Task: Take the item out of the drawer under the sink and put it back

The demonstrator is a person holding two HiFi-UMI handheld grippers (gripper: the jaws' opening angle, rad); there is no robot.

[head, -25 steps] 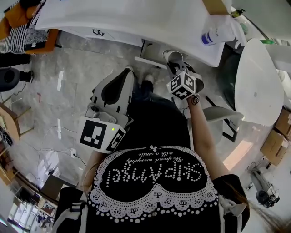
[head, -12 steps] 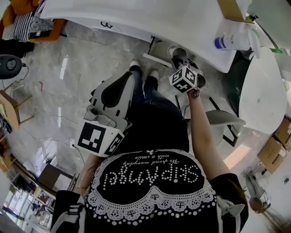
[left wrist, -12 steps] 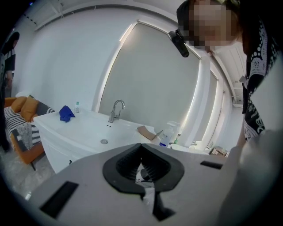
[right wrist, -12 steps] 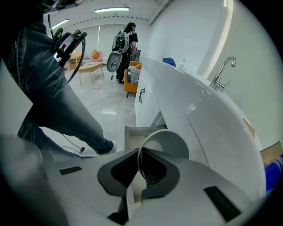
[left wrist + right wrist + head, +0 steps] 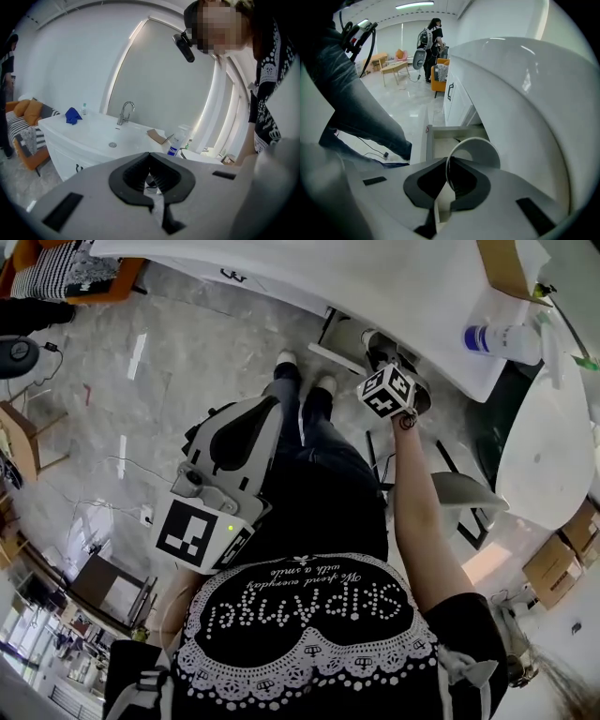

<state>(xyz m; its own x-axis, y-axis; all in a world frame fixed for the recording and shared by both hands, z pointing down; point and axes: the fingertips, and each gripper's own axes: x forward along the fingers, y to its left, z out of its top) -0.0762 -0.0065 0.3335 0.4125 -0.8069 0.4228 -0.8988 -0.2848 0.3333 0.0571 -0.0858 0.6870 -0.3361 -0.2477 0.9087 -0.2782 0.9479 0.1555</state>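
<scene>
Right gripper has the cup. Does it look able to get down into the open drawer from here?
Probably yes. The right gripper, shut on the cup at its rim, points down at the open drawer. Nothing shows between them, though the sink counter runs close beside.

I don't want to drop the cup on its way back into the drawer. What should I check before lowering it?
1. Grip of the right gripper on the white cup at its rim: ok.
2. The drawer pulled open: ok.
3. Cup over the drawer opening: ok, by the right gripper view.
4. Drawer floor under the cup free: cannot tell, the cup hides it.
5. The left gripper shut, empty, away from the drawer: ok.
</scene>
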